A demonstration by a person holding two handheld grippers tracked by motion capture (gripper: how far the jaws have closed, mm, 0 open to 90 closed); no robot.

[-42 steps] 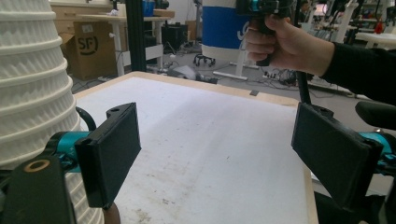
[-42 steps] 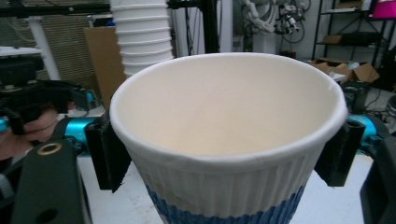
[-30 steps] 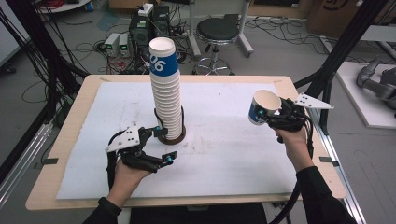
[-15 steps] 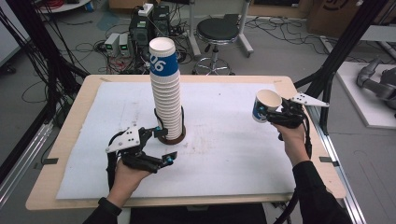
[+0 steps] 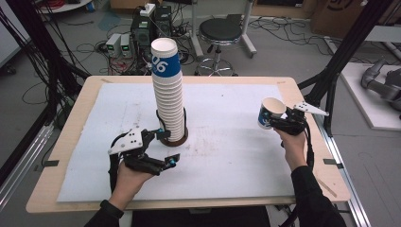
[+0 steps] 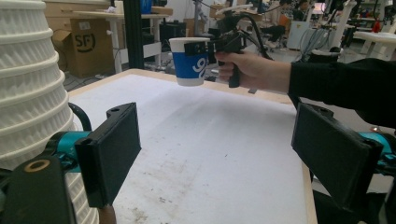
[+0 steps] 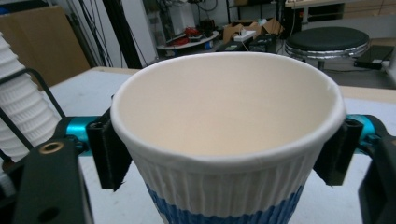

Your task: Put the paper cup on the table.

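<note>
Right gripper view: the right tool (image 7: 224,149) is clamped on a single paper cup (image 7: 224,135), one black pad on each side of the ribbed wall just under the rolled rim; its jaws have just been closing, with the cup between them. Cup upright, mouth open, empty, blue band below. High view: same cup (image 5: 270,113) held in the air above the right side of the worktop (image 5: 302,189), well apart from the tall cup stack (image 5: 169,94).

Handling, as a guess: very light, thin-walled, crushes easily under a hard squeeze; ribbing gives some grip. Best taken high, near the rim, where the roll stiffens it.

Left tool (image 5: 158,151) rests low on the worktop, jaws parted and holding nothing, just beside the foot of the stack; left gripper view shows the pads wide with bare worktop between them.
</note>
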